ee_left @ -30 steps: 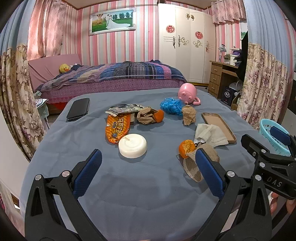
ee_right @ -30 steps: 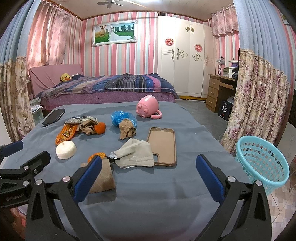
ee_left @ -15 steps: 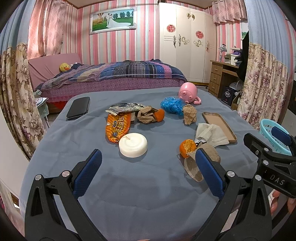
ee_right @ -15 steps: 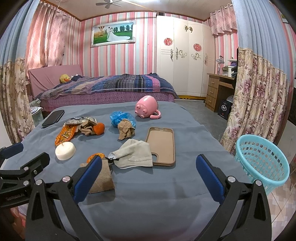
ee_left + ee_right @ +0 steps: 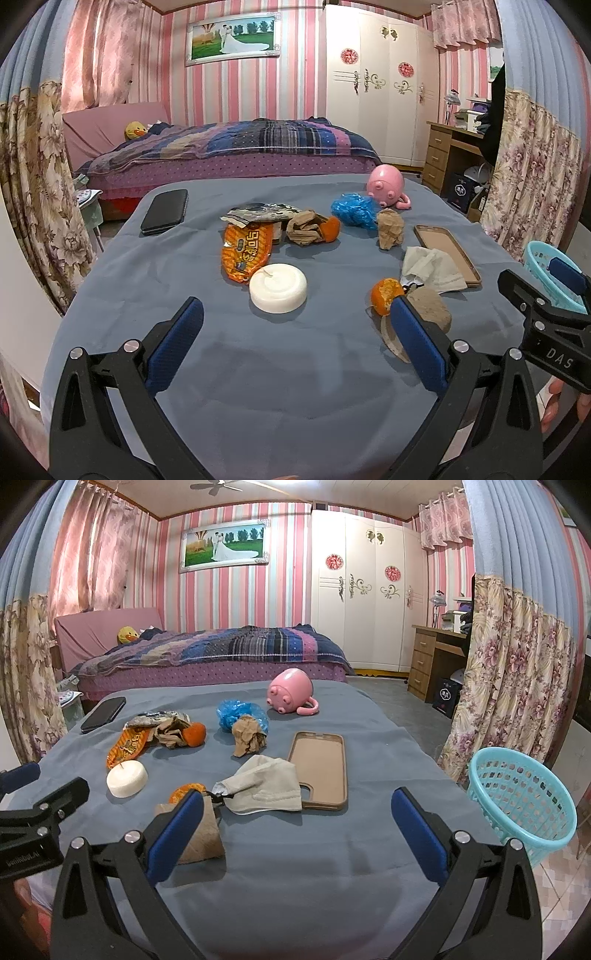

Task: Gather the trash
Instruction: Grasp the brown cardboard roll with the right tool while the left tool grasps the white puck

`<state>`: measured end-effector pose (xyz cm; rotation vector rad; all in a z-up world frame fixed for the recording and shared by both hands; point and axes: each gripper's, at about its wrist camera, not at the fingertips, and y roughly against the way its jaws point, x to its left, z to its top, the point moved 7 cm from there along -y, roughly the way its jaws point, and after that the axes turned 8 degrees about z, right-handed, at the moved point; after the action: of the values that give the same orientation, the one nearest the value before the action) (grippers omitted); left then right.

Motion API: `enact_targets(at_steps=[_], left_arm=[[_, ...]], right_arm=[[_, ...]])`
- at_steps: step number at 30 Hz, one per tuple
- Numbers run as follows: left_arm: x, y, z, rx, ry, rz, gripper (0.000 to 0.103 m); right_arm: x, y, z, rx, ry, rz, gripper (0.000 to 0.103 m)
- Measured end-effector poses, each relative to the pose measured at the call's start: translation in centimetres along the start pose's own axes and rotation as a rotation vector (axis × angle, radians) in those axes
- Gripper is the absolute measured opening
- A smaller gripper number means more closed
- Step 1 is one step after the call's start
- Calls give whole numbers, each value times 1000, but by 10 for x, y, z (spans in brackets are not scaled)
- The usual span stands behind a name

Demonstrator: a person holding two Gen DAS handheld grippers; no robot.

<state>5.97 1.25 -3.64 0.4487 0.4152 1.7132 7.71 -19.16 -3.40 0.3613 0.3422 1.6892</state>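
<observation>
Judging by the basket (image 5: 524, 801), which looks bare inside as it stands on the floor beside the worktop (image 5: 314, 867), we have collected nothing yet. Both the left tool (image 5: 295, 343) and the right tool (image 5: 297, 825) are spread wide and hold nothing. The snack wrapper (image 5: 246, 251), orange peel (image 5: 385, 295), brown paper wad (image 5: 249, 734), blue bag (image 5: 240, 713) and face mask (image 5: 264, 789) all lie on the worktop, left to gather.

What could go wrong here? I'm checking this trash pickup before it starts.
Keepers lie among the trash: the phone case touches the used mask, so a grab may drag it. The basket stands on the floor off the table's right edge, so drops may miss. Both the left gripper and right gripper are open and empty.
</observation>
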Motion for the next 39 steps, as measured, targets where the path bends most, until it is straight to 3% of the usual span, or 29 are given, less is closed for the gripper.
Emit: enact_targets(at_steps=[10,17,27,28,31,34,39], left_arm=[[29,-11,-3,15,16,66,98],[54,-17,-5,53,101,72,98],[58,-20,-6,58,107,96,98],[59,-21,-6,59,108,95,98],[57,-24,-7,71,113,82,98],[56,-29,-10,85,113,80,98],[51,-32,-11,96,107,76,98]], right_arm=[[13,-14,-5,36,2,78,99],[39,-23,-12,102,68,153,99],[62,-54,-34,214,99,232,98],[64,-55,-36,220,107,238,94],[67,-55,-40,240,119,255,70],[69,-57,-43,262,110,297,57],[69,-53,-37,240,104,325,53]])
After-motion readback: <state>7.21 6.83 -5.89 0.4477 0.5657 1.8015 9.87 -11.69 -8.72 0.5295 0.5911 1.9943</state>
